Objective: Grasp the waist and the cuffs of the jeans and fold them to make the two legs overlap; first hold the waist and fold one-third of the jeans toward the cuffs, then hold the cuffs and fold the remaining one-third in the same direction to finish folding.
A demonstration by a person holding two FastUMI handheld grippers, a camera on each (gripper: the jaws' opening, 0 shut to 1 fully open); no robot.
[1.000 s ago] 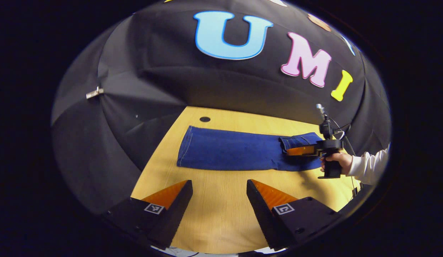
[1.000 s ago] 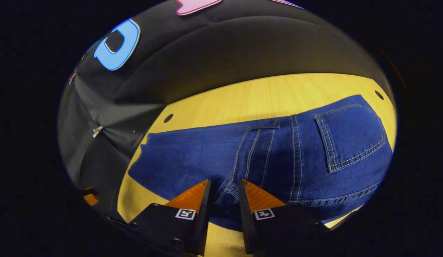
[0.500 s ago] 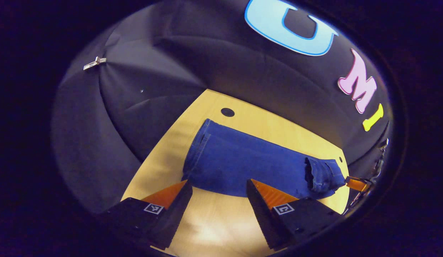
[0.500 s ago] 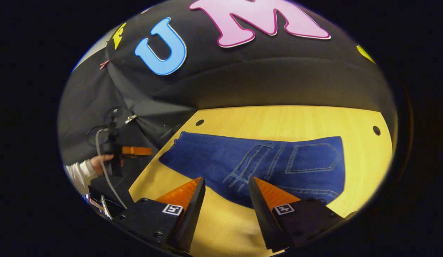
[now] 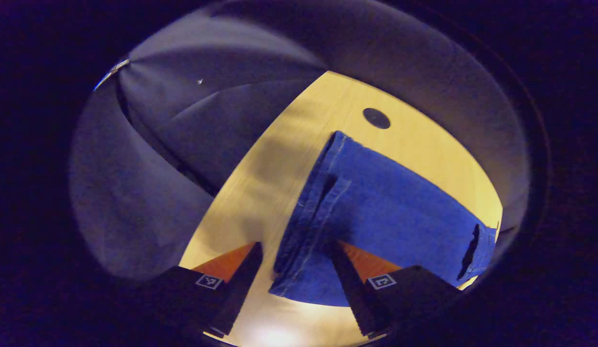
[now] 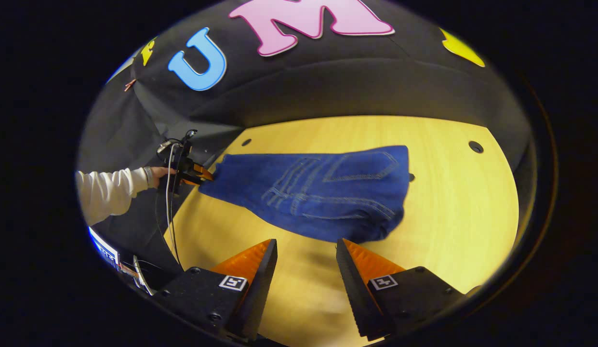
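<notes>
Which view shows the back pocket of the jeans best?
The right gripper view: the back pocket faces the camera, its stitched outline whole on the jeans. The left gripper view shows mainly the cuffs and plain denim.

We count one pair of jeans [image 6: 323, 190] on one wooden table [image 6: 462, 212], with two cuffs [image 5: 308, 212] stacked at its end. We see two grippers, left [image 5: 294, 270] and right [image 6: 306, 262], and three round holes [image 6: 475, 146] in the tabletop.

The jeans [image 6: 318, 193] lie on the surface [image 6: 462, 212]; the left gripper [image 6: 202, 174] sits at their cuff end, the right gripper [image 6: 306, 274] before them, apart.
</notes>
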